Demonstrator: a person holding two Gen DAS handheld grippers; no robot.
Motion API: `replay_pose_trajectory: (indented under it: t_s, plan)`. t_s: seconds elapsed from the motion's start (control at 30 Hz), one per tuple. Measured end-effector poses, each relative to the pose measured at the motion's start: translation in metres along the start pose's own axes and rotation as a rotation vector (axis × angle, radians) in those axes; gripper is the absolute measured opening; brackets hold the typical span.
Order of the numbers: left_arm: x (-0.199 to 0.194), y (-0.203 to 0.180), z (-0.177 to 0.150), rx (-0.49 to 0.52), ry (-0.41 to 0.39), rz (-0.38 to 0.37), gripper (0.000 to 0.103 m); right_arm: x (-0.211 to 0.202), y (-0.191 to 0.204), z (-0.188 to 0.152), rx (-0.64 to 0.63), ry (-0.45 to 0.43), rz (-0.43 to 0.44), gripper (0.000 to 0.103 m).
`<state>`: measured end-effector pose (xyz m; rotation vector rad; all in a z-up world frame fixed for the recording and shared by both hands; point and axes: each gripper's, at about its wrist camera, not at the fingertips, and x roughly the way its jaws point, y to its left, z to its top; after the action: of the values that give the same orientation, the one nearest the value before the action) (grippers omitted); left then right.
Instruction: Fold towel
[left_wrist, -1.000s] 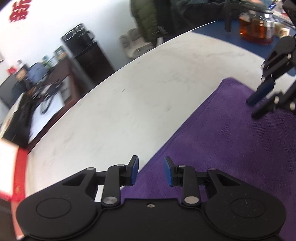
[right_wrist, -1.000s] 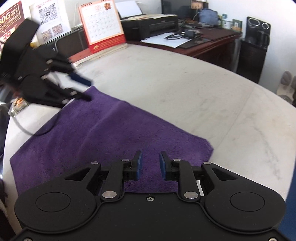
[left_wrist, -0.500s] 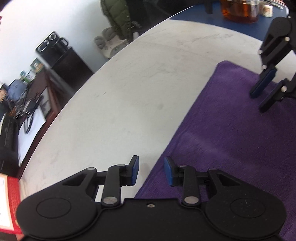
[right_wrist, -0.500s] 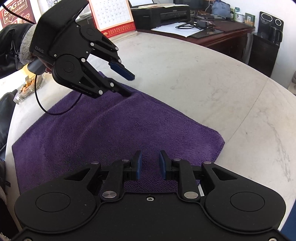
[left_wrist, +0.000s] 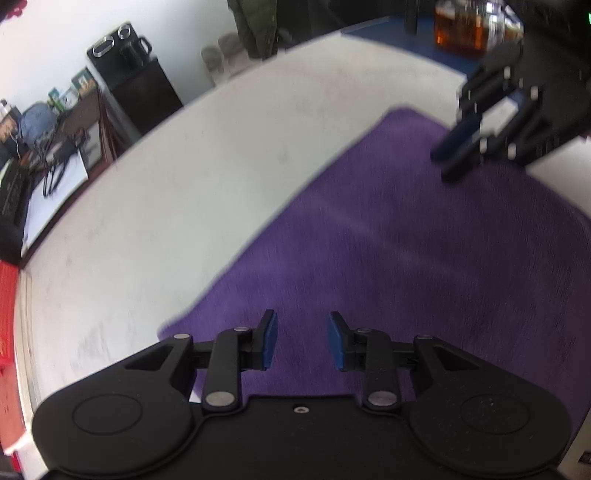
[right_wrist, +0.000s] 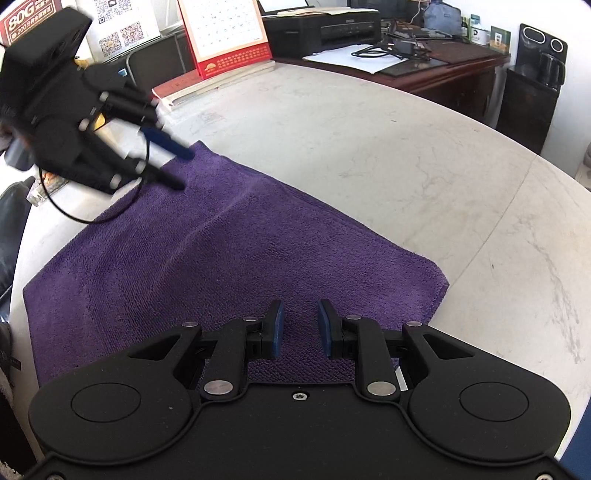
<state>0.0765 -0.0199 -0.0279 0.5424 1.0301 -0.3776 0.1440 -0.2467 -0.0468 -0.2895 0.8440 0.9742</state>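
Your left gripper (left_wrist: 301, 339) has swung across since a second ago: then its fingers straddled the towel's long edge with bare table under one pad, now both pads hang over purple cloth just inside a corner, and its own view is smeared with motion. Your right gripper (right_wrist: 298, 328) has kept its place over the opposite corner.

Nearest you in each wrist view, the jaws stand a little apart with nothing pinched between them. Towel pile shows through both gaps, but neither pair of pads presses on it, so neither has hold of anything yet.

Beyond the fingers the purple towel (right_wrist: 221, 258) lies flat and spread on the white round table (right_wrist: 369, 147), unfolded, with a faint crease running through its middle. From the right wrist view, your left gripper (right_wrist: 173, 166) hovers at the far corner, one finger just over the hem.

To do this step well, I judge you should settle the left hand before closing, drop each set of fingers so one pad slides under the hem, and pinch close to the corner itself rather than in the field of cloth. Take both corners on the same edge, lift together, and carry them evenly to the opposite edge.

Farther off, a red desk calendar (right_wrist: 225, 37) stands at the table's rim, clear of the work.
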Motion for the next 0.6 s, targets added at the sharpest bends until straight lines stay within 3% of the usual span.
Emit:
replay_pose_trajectory:
  t_s: [0.1,0.23,0.43,0.6]
  plan:
    - [-0.002,0.014,-0.013,-0.106,0.014,0.030,0.029,0.001,0.001,0.001,-0.004,0.005,-0.004,0.020]
    - [-0.005,0.027,-0.024,-0.165,0.031,0.051,0.030,0.001,0.001,0.003,-0.002,0.010,-0.007,0.020]
    - [-0.005,0.032,-0.024,-0.165,0.034,0.065,0.030,0.003,-0.003,0.019,-0.022,0.052,0.012,0.020]
    - [-0.005,0.031,-0.021,-0.129,0.038,0.084,0.031,0.007,-0.001,0.059,-0.174,-0.020,0.069,0.020]
